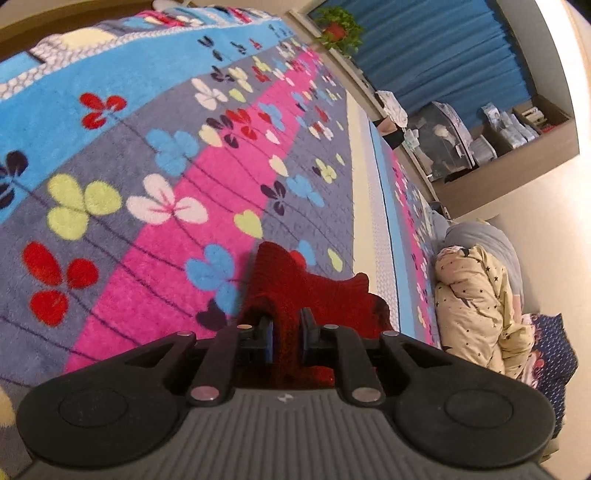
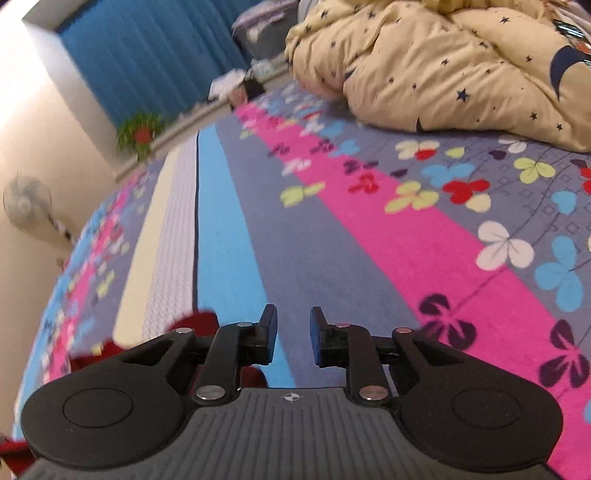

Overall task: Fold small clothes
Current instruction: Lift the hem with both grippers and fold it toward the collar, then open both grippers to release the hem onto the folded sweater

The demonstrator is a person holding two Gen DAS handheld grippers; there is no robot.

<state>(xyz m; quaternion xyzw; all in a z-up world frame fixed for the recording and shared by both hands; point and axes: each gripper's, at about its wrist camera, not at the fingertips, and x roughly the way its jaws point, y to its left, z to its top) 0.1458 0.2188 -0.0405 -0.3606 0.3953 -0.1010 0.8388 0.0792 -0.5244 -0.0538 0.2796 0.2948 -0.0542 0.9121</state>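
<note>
The left claw (image 1: pixel 286 338) is sitting over a red knitted garment (image 1: pixel 295 284), low and centre in the left wrist view. The knit is lying between its blue-faced pads, which are standing slightly apart; whether they are still pressing on the cloth cannot be told. The garment is spreading up and to the right onto the flowered bedspread (image 1: pixel 147 158), its ribbed edge reaching toward a pale stripe.

The right claw (image 2: pixel 293 338) is standing open with nothing between its fingers, only the blue and grey stripes of the bedspread (image 2: pixel 369 240) showing through the gap. Blurred red cloth (image 2: pixel 195 321) is peeking out at the lower left of that view, beside and under the claw's left linkage.

Nothing is lying on the bedspread ahead of either claw. A cream quilt with dark stars (image 2: pixel 443 62) is filling the upper right of the right wrist view and is bunching at the right edge in the left one (image 1: pixel 476 306). A blue curtain (image 1: pixel 436 51) and a potted plant (image 1: pixel 338 29) are appearing in both. Only the left view is showing a shelf of boxes (image 1: pixel 517 125) at upper right; only the right view is showing a fan (image 2: pixel 26 203) at the left edge.
</note>
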